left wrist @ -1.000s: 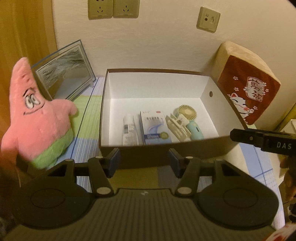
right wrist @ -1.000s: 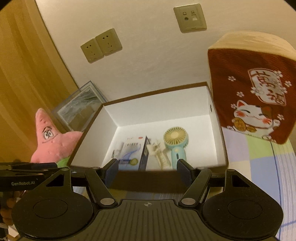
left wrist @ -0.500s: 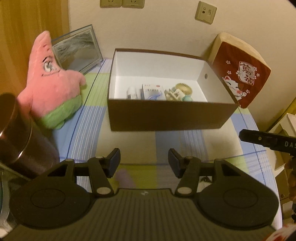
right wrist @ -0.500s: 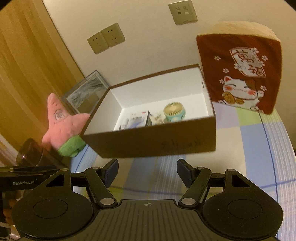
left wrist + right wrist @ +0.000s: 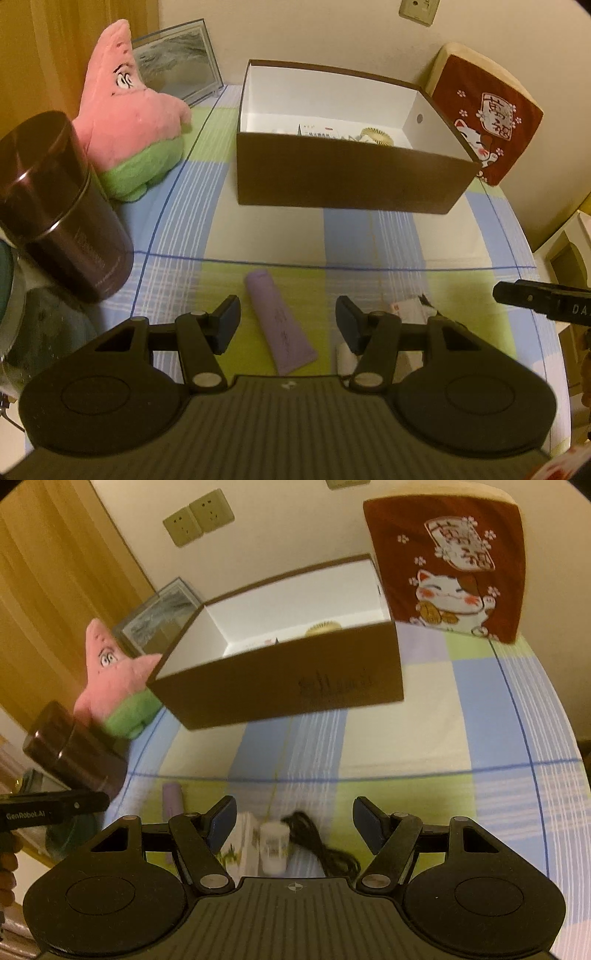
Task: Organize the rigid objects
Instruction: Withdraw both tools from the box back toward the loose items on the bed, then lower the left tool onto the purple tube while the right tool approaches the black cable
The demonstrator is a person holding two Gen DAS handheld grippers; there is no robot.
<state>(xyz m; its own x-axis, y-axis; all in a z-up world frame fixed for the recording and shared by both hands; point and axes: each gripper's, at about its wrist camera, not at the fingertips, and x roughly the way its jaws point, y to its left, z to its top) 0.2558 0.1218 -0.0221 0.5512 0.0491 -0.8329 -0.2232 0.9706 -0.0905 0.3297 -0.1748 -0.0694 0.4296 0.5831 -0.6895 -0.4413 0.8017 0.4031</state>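
Pulling back from the brown box [image 5: 343, 177], now upper centre of frame, both the left gripper [image 5: 287, 324] and right gripper [image 5: 294, 822] stay spread and empty; newly revealed, the purple tube [image 5: 277, 320] lies low in frame between the left's jaws, likely the next pick.

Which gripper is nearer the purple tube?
Left. The left gripper hangs open right over the purple tube, which shows between its fingers; the right gripper is off to the tube's right, over a small white bottle.

Cream wall [image 5: 295, 524] with sockets [image 5: 199, 520] (warm, dim light), wood panelling [image 5: 55, 590], checked tablecloth [image 5: 461, 720]
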